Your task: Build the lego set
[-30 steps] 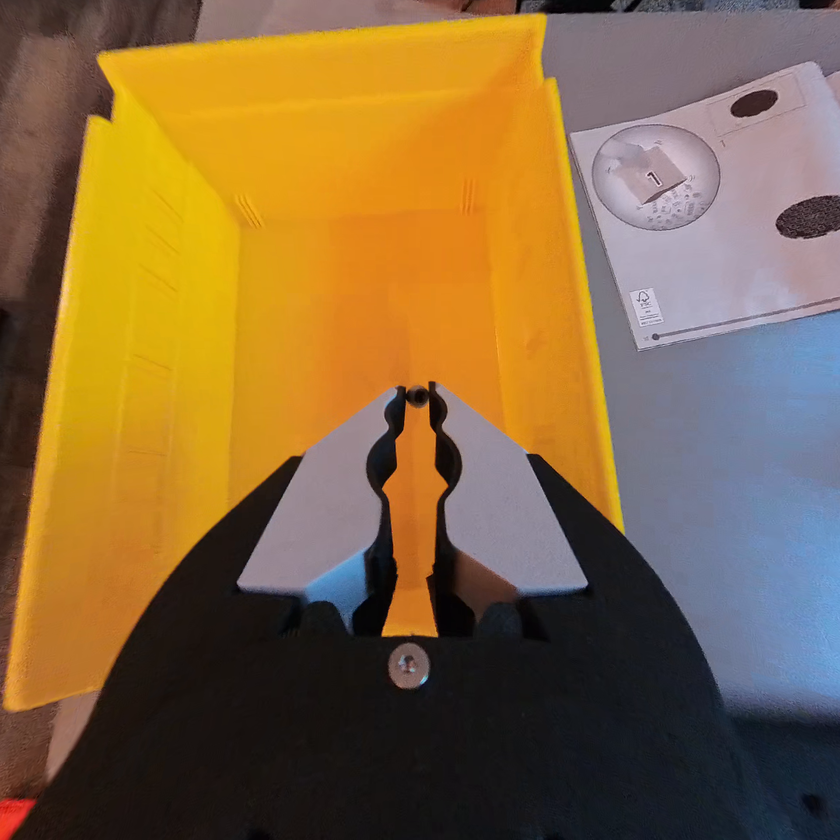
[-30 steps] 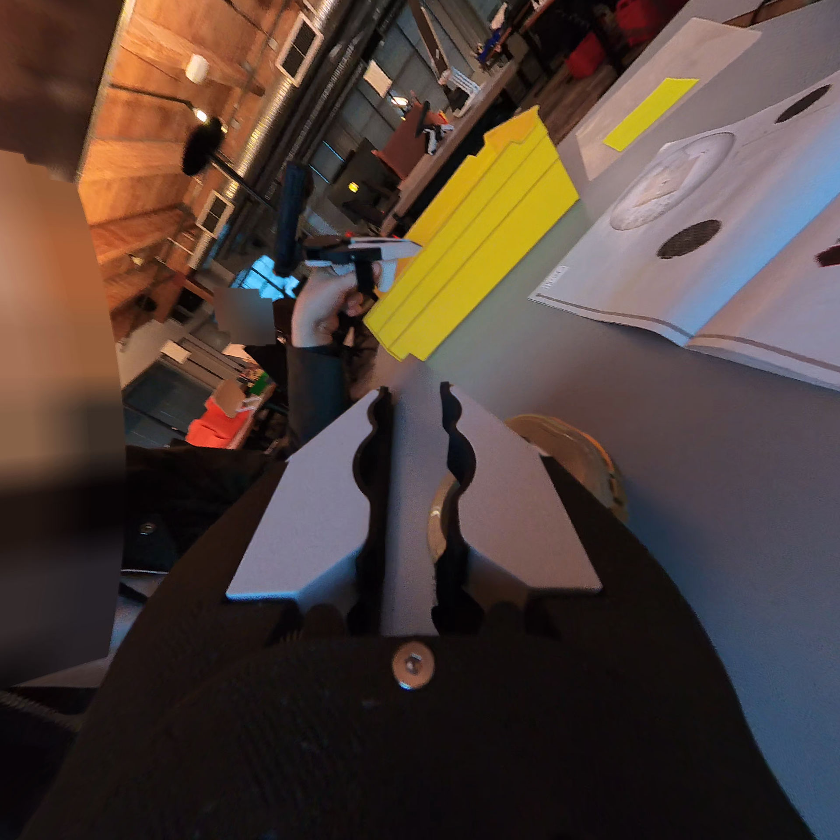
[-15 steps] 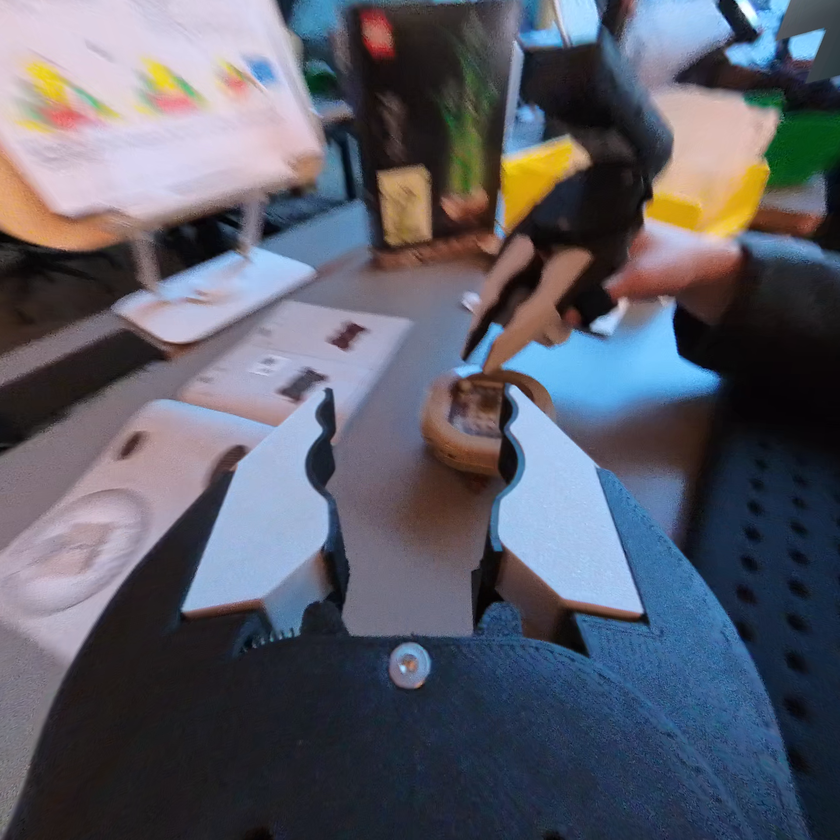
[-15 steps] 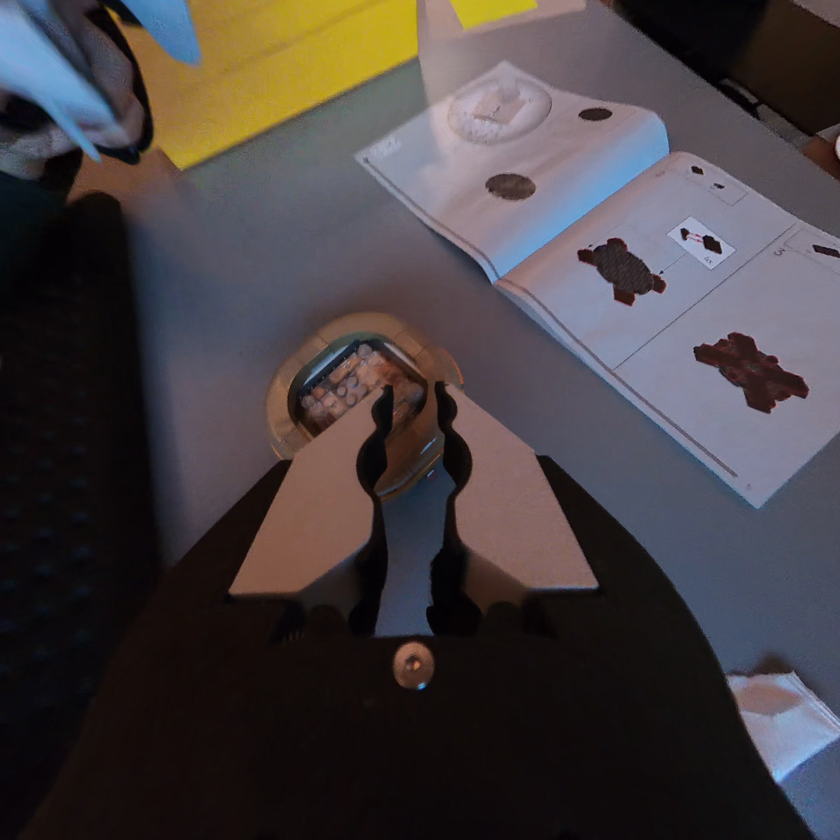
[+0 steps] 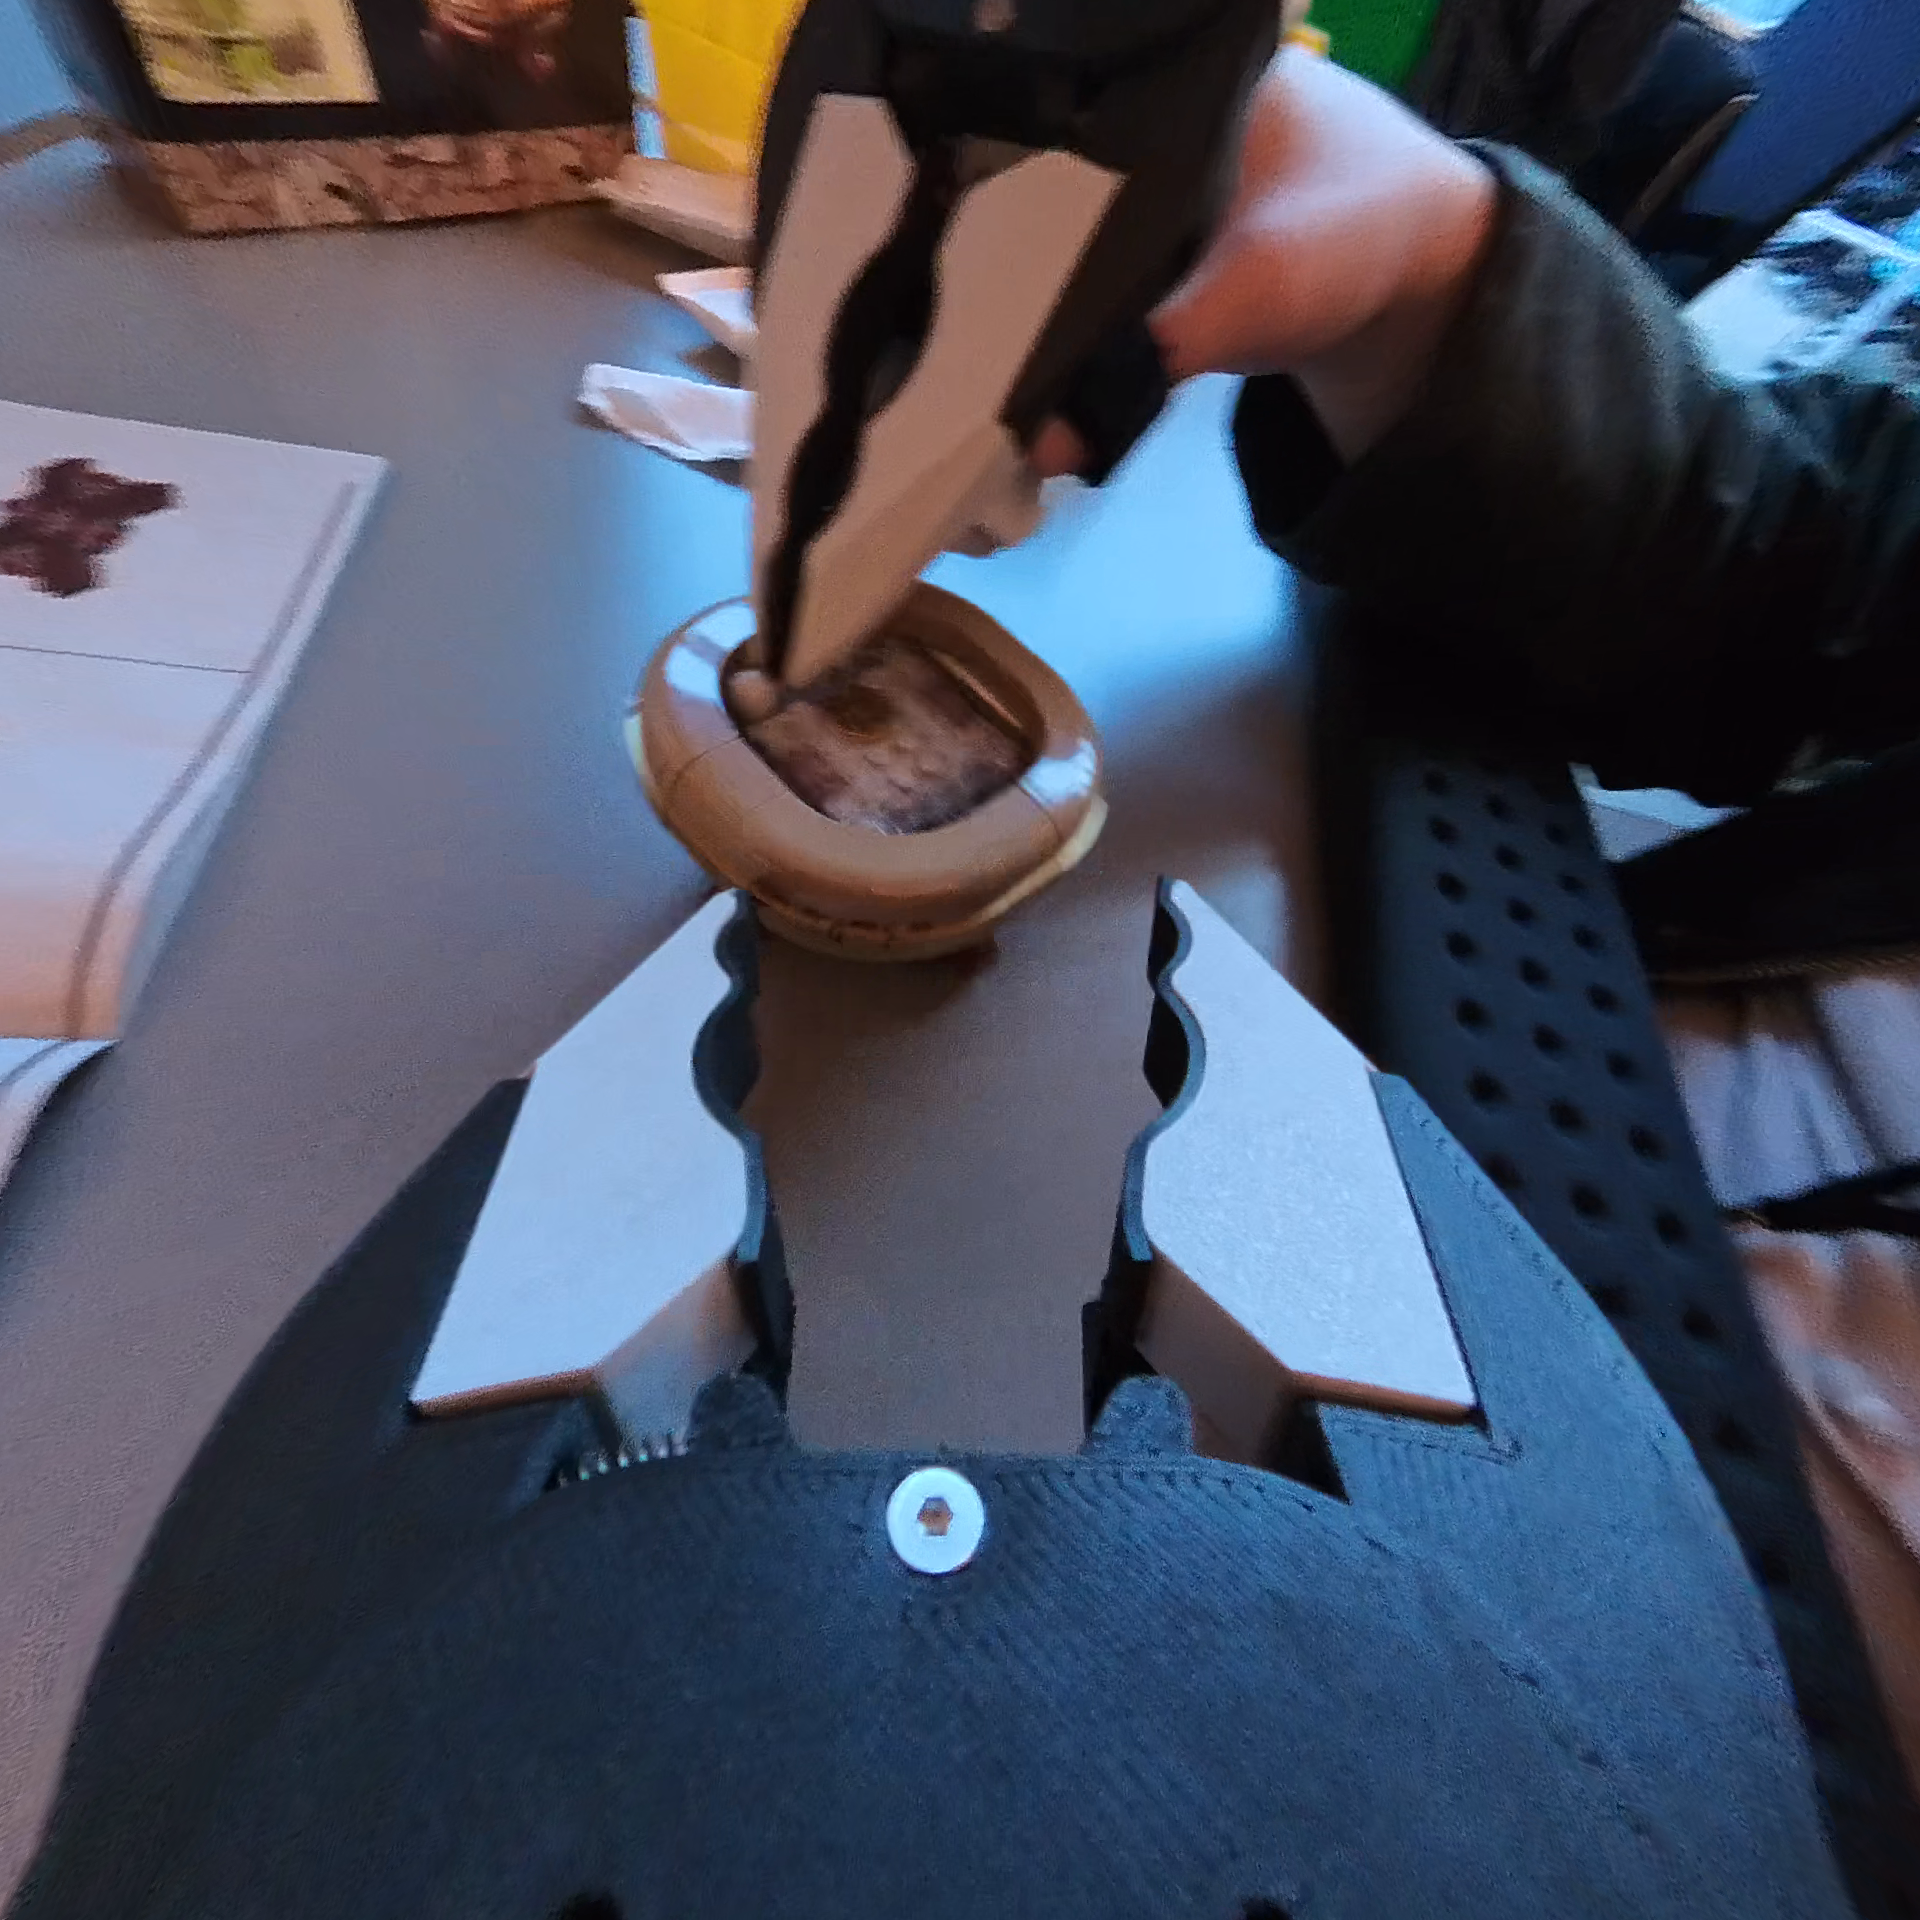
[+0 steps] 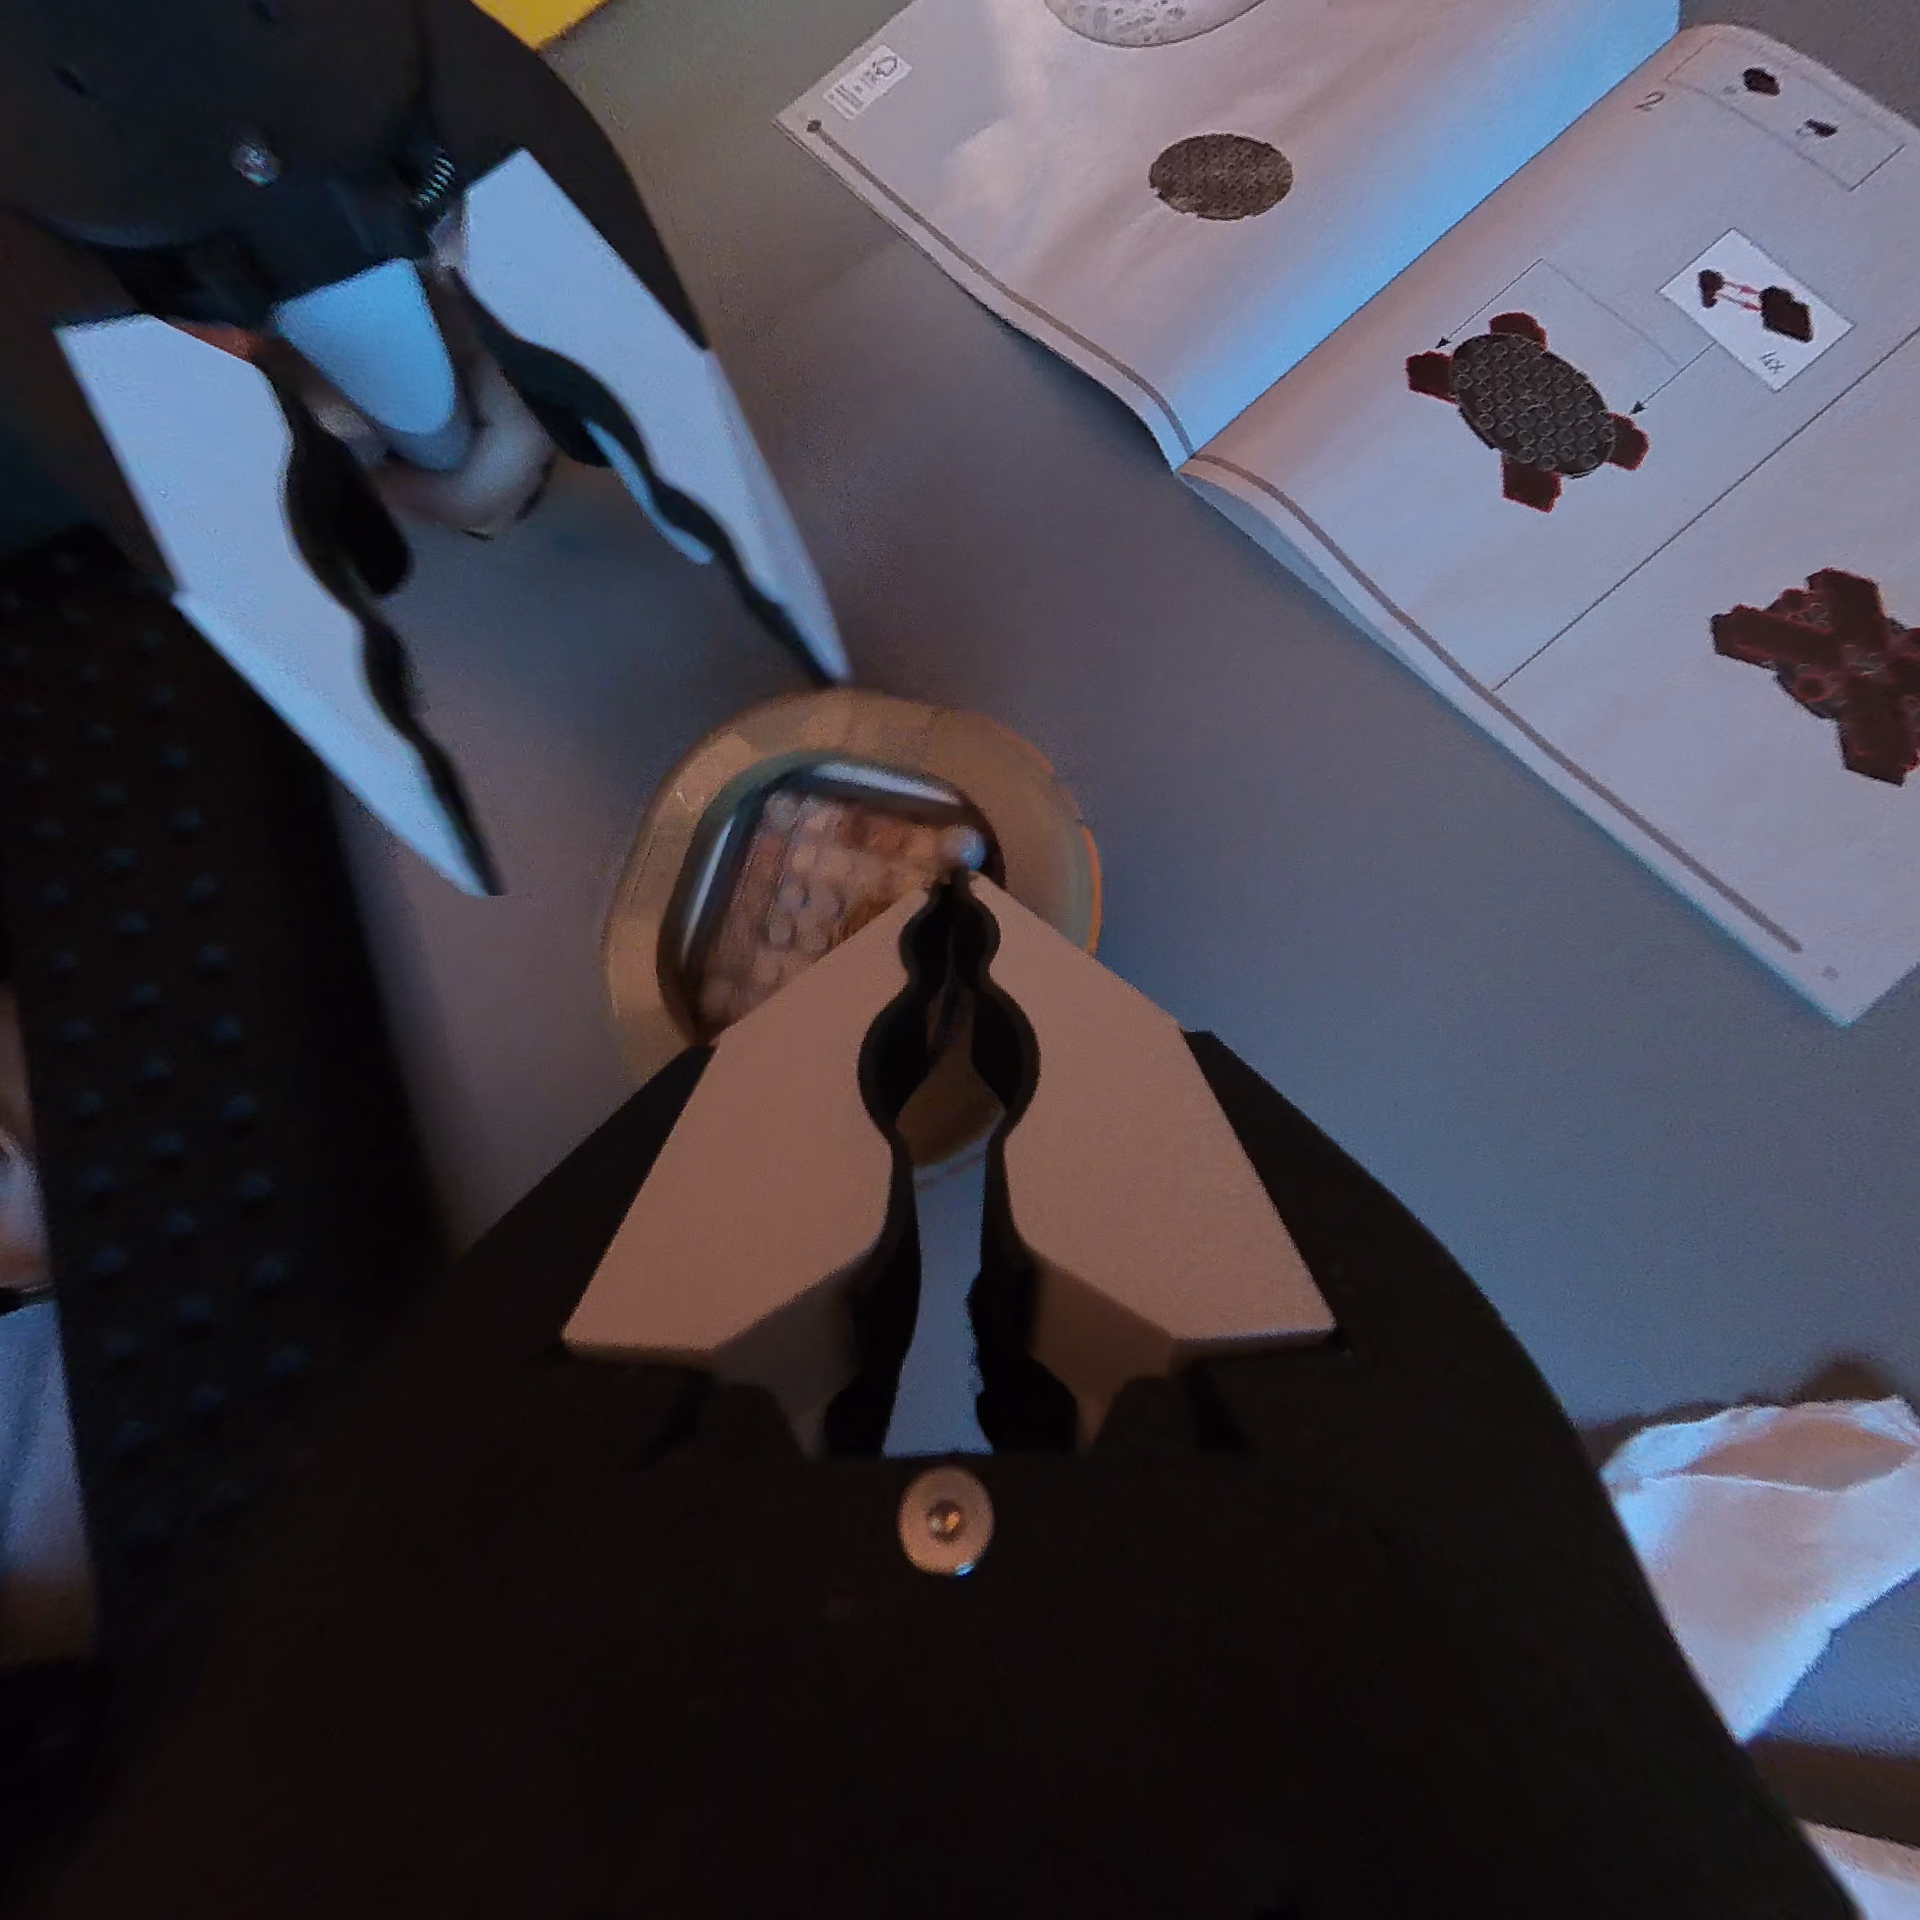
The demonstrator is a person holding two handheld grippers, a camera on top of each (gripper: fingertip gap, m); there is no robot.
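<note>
Right gripper (image 6: 961,883): grey fingers drawn together at the tips, only a narrow wavy slit between them, tips lowered inside the round tan lego pot (image 6: 1039,769) onto its studded brown floor. Whether a small piece sat pinched at the tips could not be told. In the left wrist view the same gripper (image 5: 774,665) came down steeply from above, held by a hand (image 5: 1340,249) in a dark sleeve, tips at the pot's far-left inner edge.

Left gripper (image 5: 951,914): fingers spread wide, nothing between them, tips just short of the near wall of the pot (image 5: 862,862). From the right wrist view it (image 6: 665,779) stood beside the pot's rim, one fingertip almost at the rim.

Pot: tan curved wall segments, standing upright on the grey table (image 6: 1299,883).

Instruction booklet (image 6: 1455,582): open flat on the table beside the pot, pages showing dark round and cross-shaped assemblies; printed marks present, not transcribed.

White crumpled paper (image 6: 1766,1517): on the table near the right gripper's body.

Dark product box (image 5: 364,104): upright at the table's far edge, printed front blurred. Yellow bin (image 5: 707,73) behind it.

Black perforated mat (image 5: 1538,1091): along the table's near edge.
</note>
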